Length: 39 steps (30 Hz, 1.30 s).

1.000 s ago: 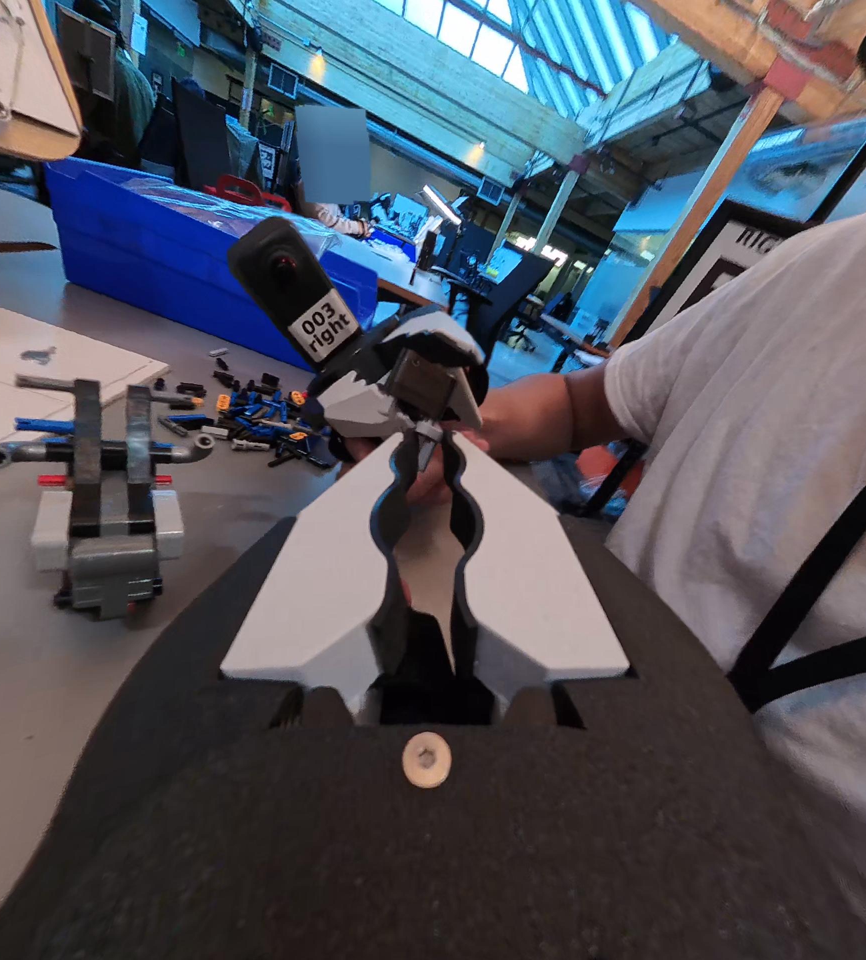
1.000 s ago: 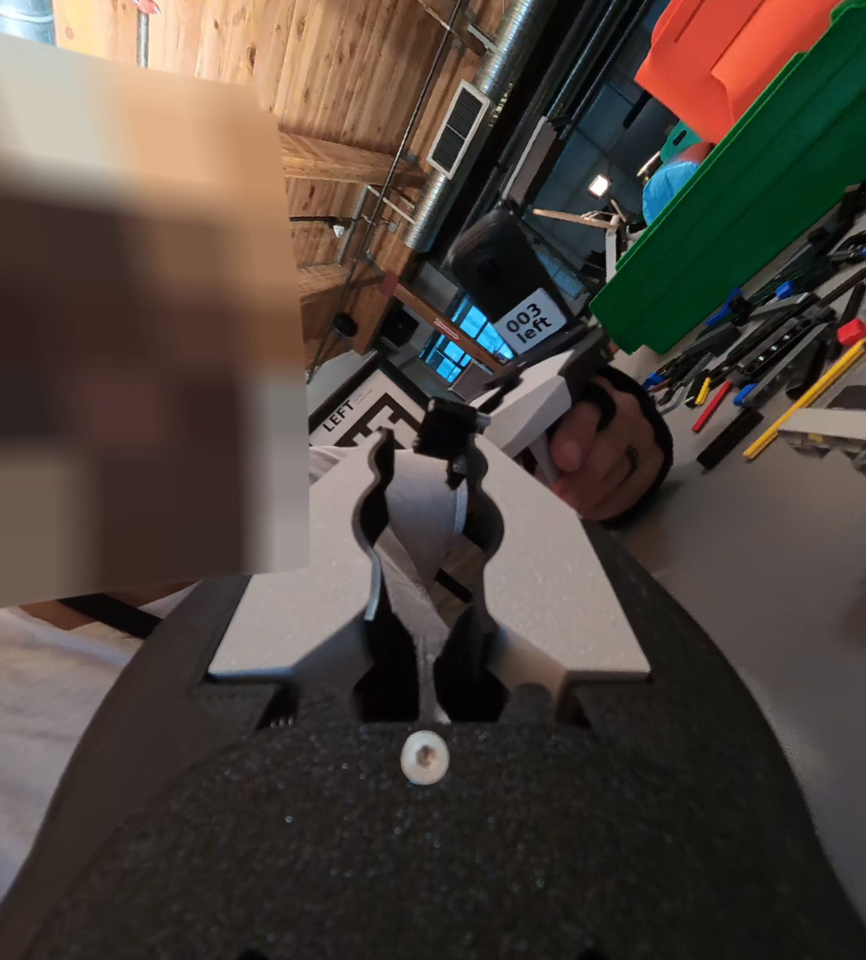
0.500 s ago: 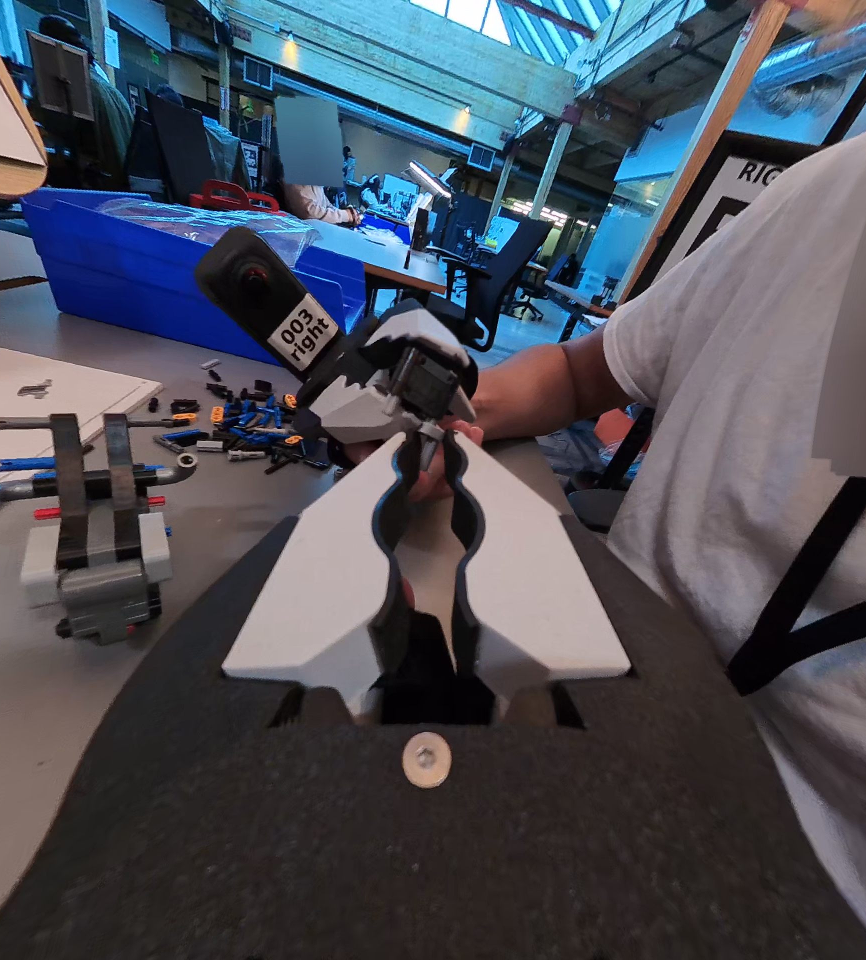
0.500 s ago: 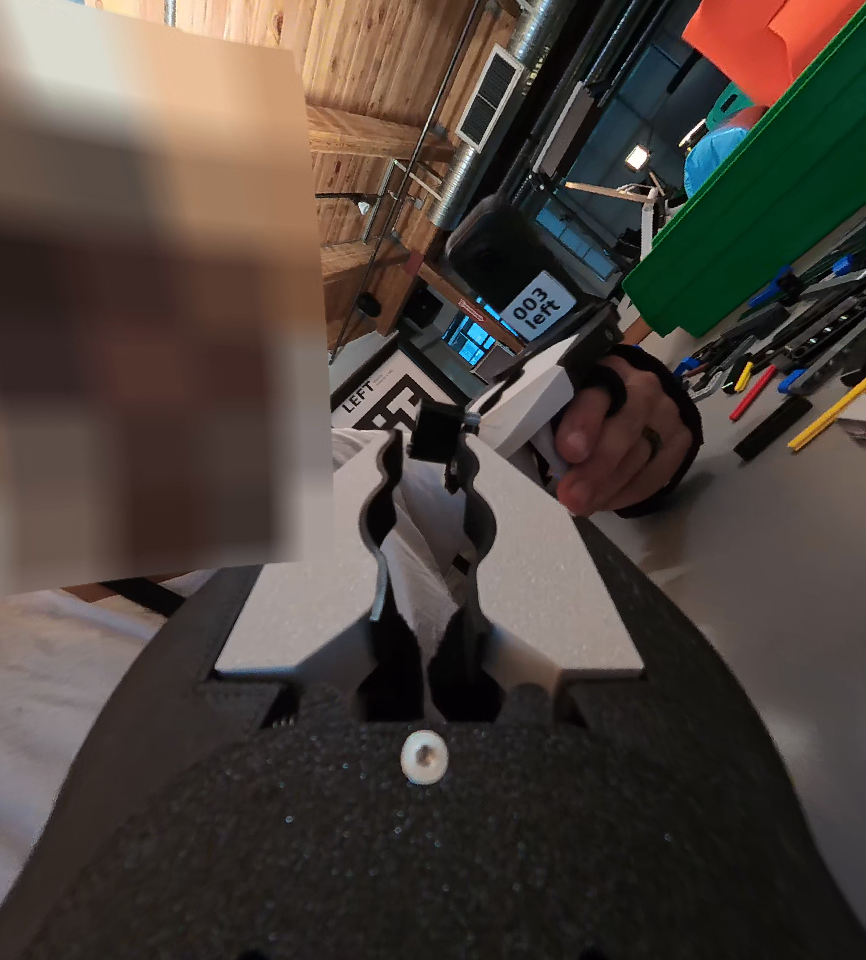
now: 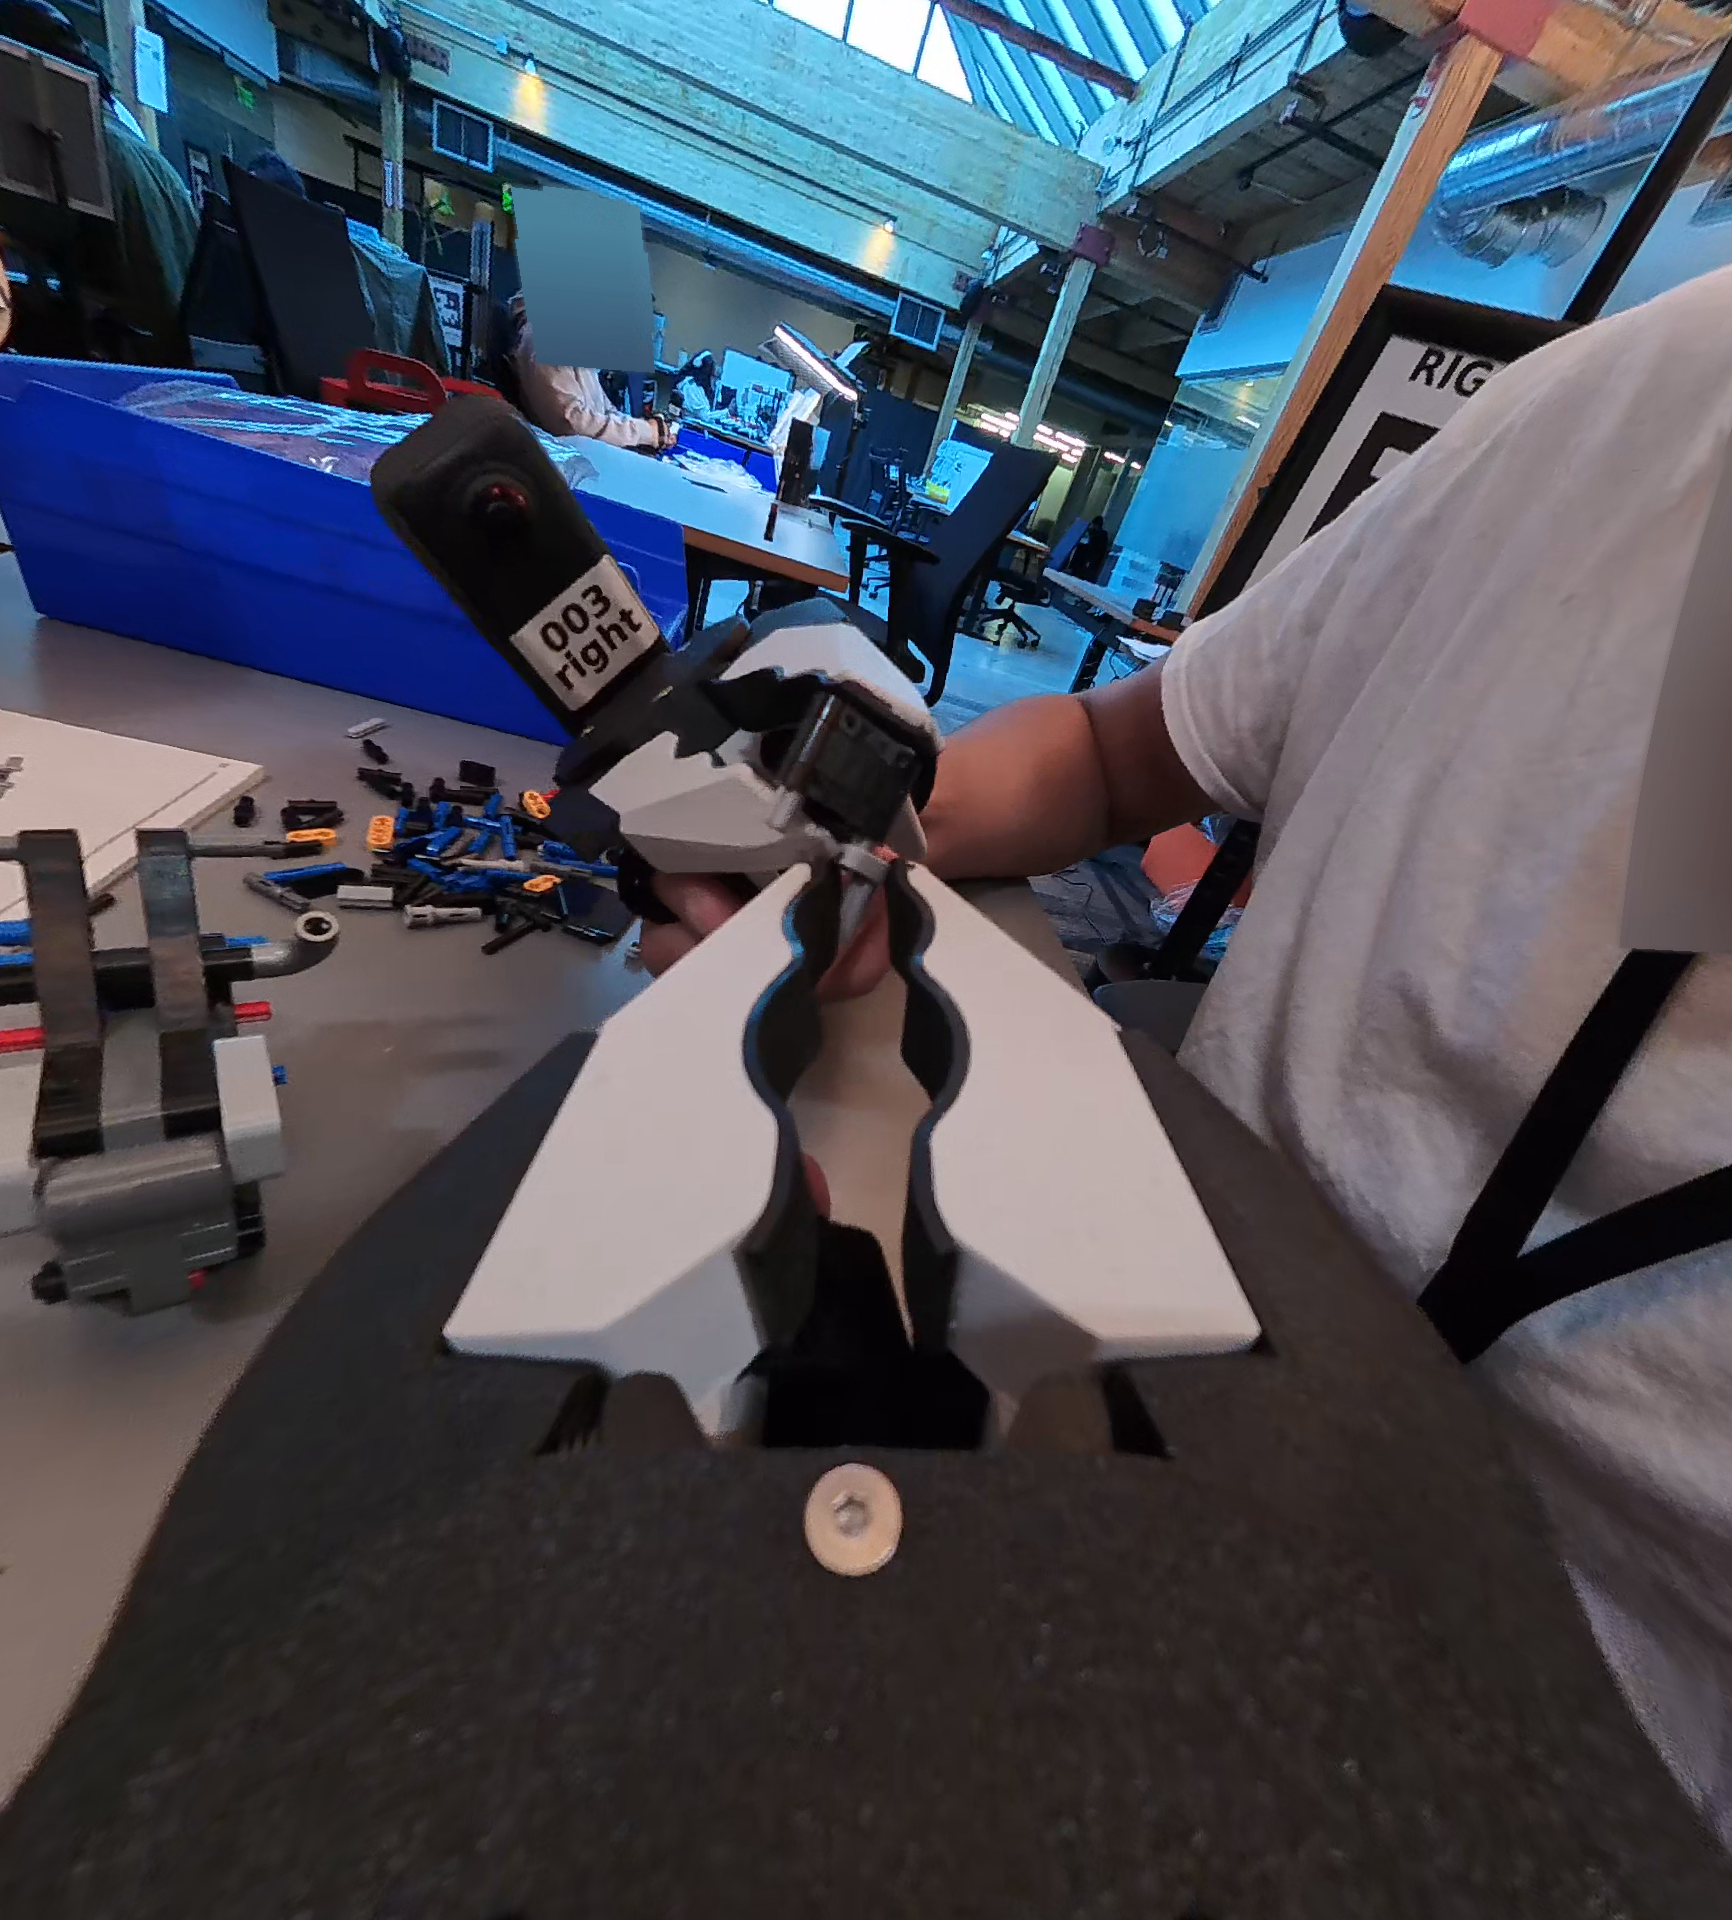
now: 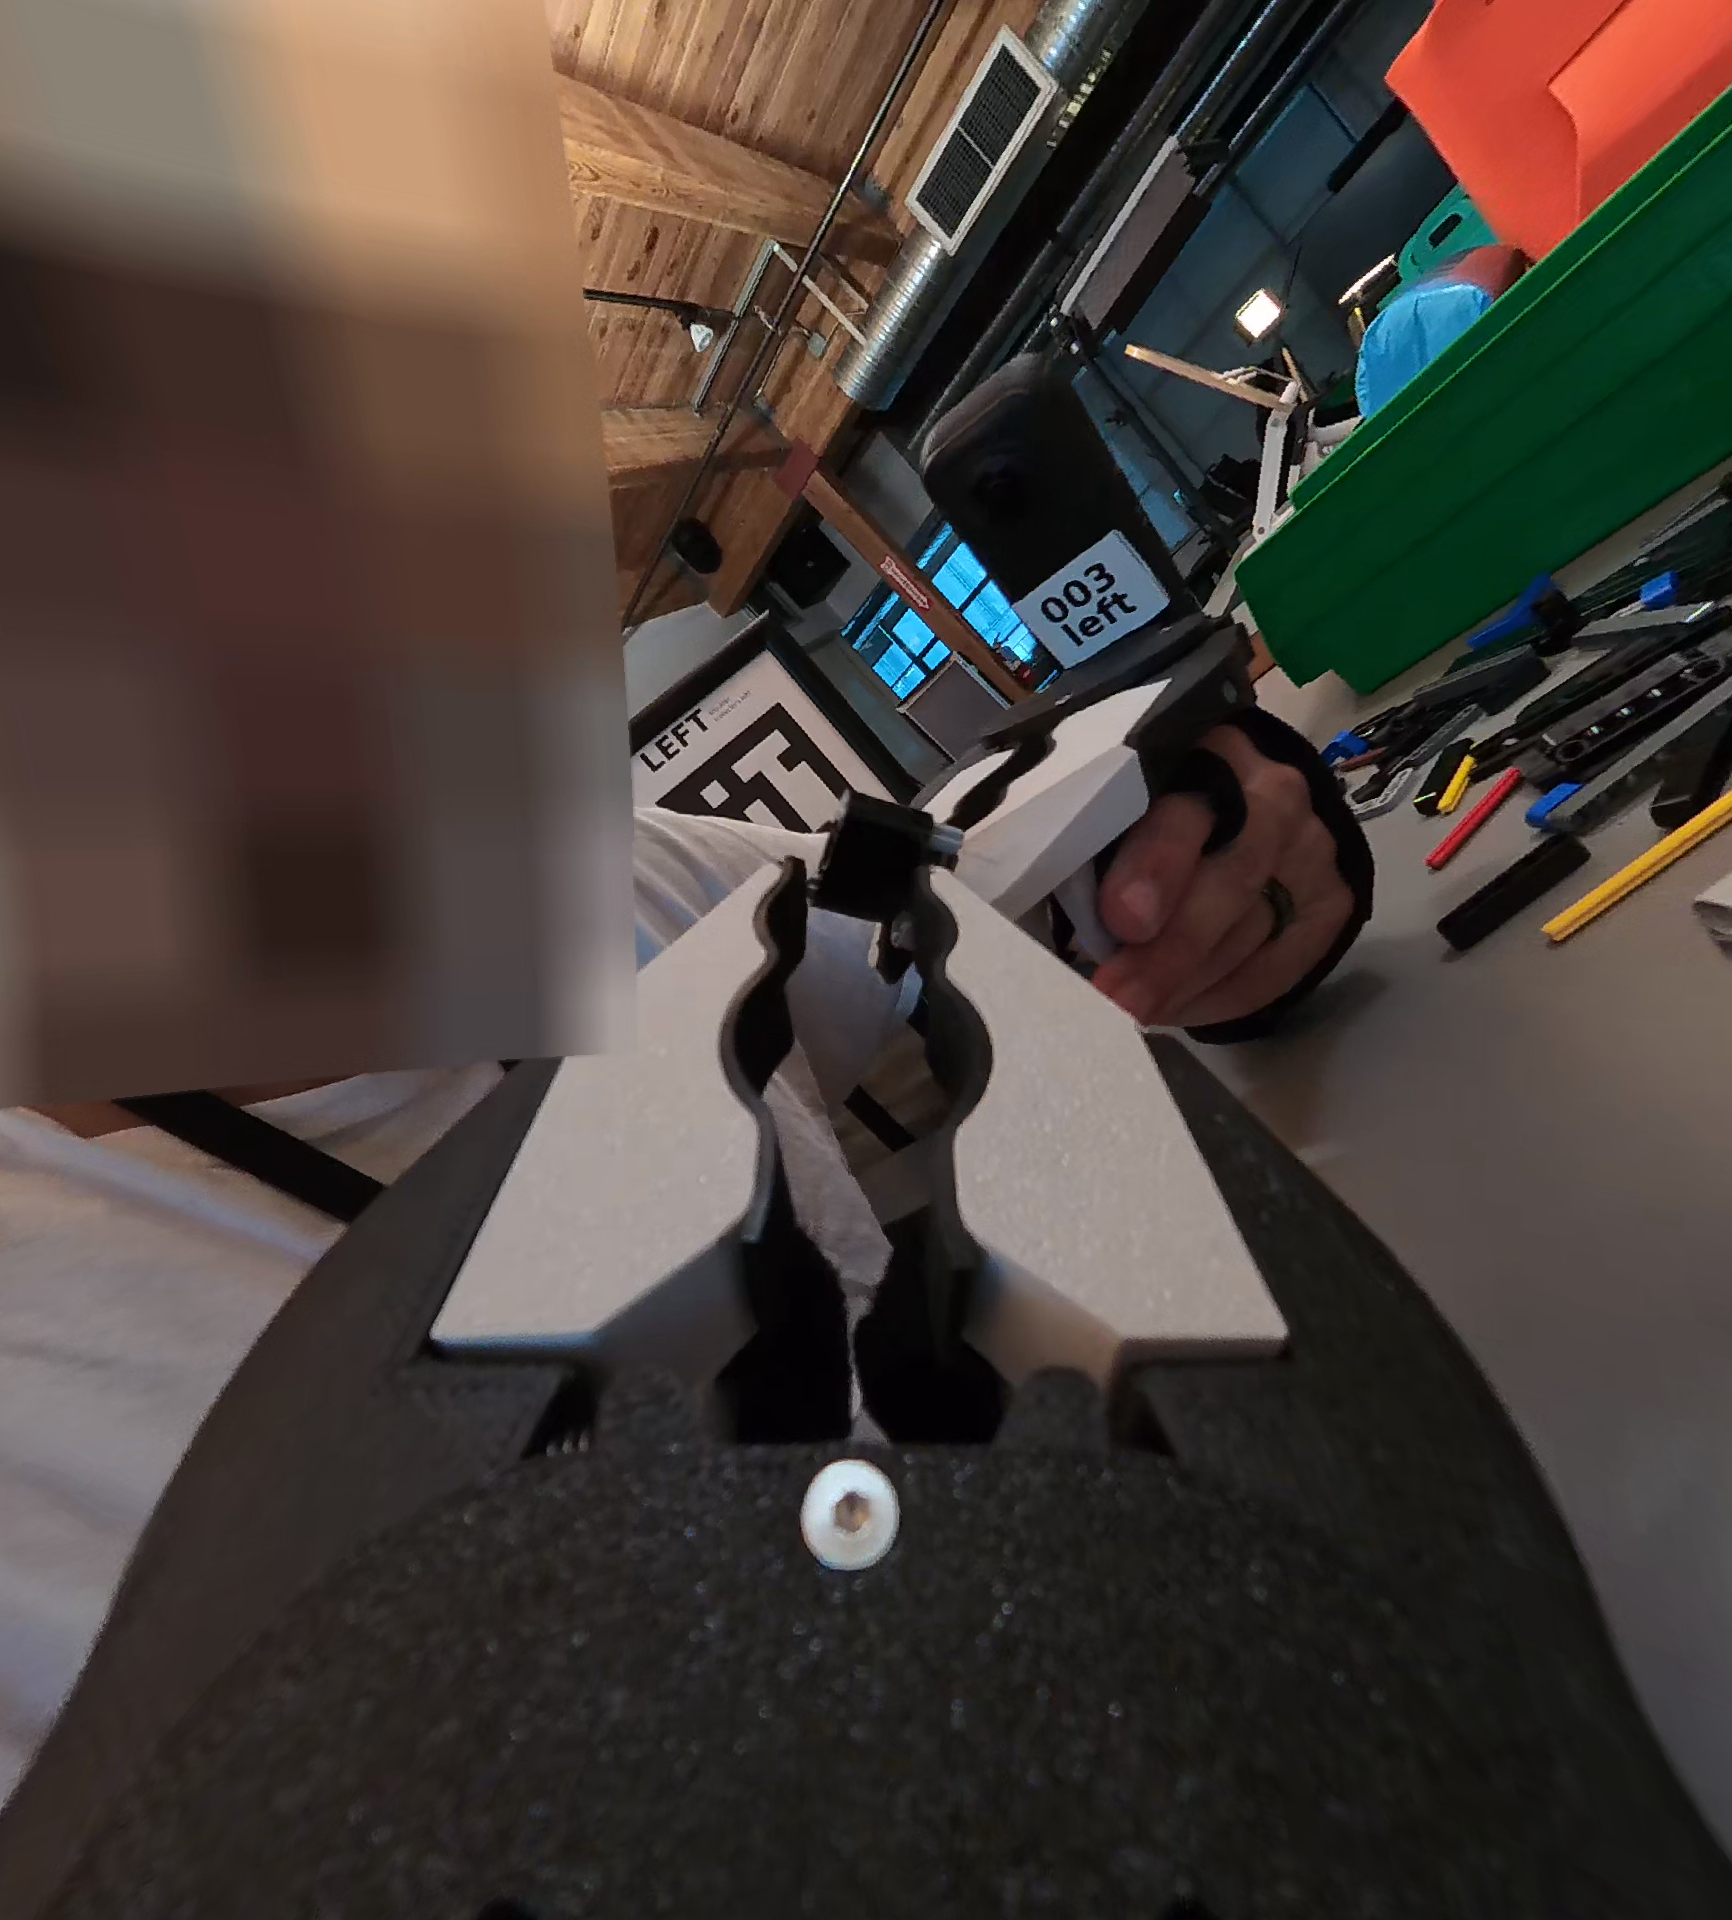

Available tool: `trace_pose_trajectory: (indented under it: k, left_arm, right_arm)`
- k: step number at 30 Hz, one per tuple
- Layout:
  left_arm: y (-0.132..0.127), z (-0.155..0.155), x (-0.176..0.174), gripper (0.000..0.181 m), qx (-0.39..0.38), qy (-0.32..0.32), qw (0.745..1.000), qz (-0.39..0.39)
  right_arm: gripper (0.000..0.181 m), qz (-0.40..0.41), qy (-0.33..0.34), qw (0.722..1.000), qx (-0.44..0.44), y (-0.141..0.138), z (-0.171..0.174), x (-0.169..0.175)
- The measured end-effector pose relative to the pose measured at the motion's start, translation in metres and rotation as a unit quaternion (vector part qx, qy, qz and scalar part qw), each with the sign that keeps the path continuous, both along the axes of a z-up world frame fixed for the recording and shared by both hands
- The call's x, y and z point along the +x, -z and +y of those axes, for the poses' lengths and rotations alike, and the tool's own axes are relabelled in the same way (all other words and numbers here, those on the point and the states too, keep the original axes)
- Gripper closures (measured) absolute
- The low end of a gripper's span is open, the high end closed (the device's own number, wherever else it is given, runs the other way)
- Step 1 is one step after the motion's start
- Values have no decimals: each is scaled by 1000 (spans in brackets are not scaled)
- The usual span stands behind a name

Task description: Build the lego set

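Wide grey bench (image 5: 405, 1039) under everything, and the person's white shirt (image 5: 1464, 831) fills the right of the left wrist view, its upper edge cut off. A blue bin (image 5: 218, 551) sits at the back of the bench; in the right wrist view a green bin (image 6: 1568, 436) runs out of frame, with an orange box (image 6: 1589, 114) behind it only partly seen. The half-built model (image 5: 124, 1091) stands on the bench to the left, grey block low, two dark uprights above, its left end cropped. A white sheet (image 5: 62, 790) lies behind it. Now the action, up off the bench in front of the shirt: the two tools meet tip to tip. The right gripper (image 6: 860, 894) has its fingers pinching a small black piece (image 6: 877, 857) right at the tips. The left gripper (image 5: 848, 885) has its fingers drawn close on either side of a short grey peg (image 5: 854, 878) that juts from that piece, but whether they truly clamp it is hard to make out, since the right gripper's body and a hand sit right behind. The left hand (image 6: 1226, 894) wraps its handle, partly hidden by the right fingers. Loose small parts (image 5: 457, 842), blue, black and orange, are scattered near the blue bin; long beams (image 6: 1620, 707) and a yellow rod (image 6: 1693, 831) lie by the green one, several too small to tell apart.
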<state>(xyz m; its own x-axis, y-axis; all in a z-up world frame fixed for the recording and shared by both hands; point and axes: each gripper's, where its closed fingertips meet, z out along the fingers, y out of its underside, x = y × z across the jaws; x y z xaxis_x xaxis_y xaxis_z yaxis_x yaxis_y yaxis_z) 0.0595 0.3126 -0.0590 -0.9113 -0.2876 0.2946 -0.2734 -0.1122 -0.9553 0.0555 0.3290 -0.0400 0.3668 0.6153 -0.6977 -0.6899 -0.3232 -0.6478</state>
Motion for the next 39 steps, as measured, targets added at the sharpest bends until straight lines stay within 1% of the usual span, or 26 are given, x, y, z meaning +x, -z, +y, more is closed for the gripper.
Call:
trace_pose_trajectory:
  k: [5,10,17,19,23,25,26,28,30,33,36,37,38,39]
  left_arm:
    - [2,-2,-2,174,6,5,1000,-2]
    - [2,-1,0,174,11,-3,1000,-4]
    - [1,0,1,174,16,-12,1000,-13]
    - [1,-1,0,174,17,-9,1000,-12]
    - [2,4,5,174,17,-22,1000,-10]
    - [4,5,8,174,25,-31,999,-9]
    - [6,7,10,174,32,-40,999,-10]
    - [12,12,18,174,50,-66,997,-8]
    - [18,19,28,174,80,-102,991,-13]
    - [34,28,42,174,156,-161,974,-32]
    - [47,30,47,174,218,-189,956,-44]
    - [50,29,48,174,230,-192,953,-48]
    - [52,29,48,174,241,-198,949,-52]
    - [52,30,49,174,245,-203,947,-55]
  right_arm:
    - [163,-37,7,999,12,2,-1,-6]
    - [164,-67,22,997,10,3,1,-5]
    - [165,-69,30,997,8,2,2,-4]
    - [165,-65,22,998,8,2,1,-6]
    - [164,-54,50,997,3,2,6,3]
    - [160,-43,41,998,-15,4,6,7]
    - [156,-62,55,996,-19,7,7,12]
    - [158,-125,97,987,-27,14,9,21]
    - [155,-182,125,974,-51,23,12,28]
    - [156,-237,184,951,-79,32,16,43]
    - [156,-288,201,930,-108,45,20,44]
    - [159,-304,208,923,-115,48,21,45]
    - [168,-319,219,914,-120,51,21,47]
    - [171,-334,222,907,-126,55,22,47]
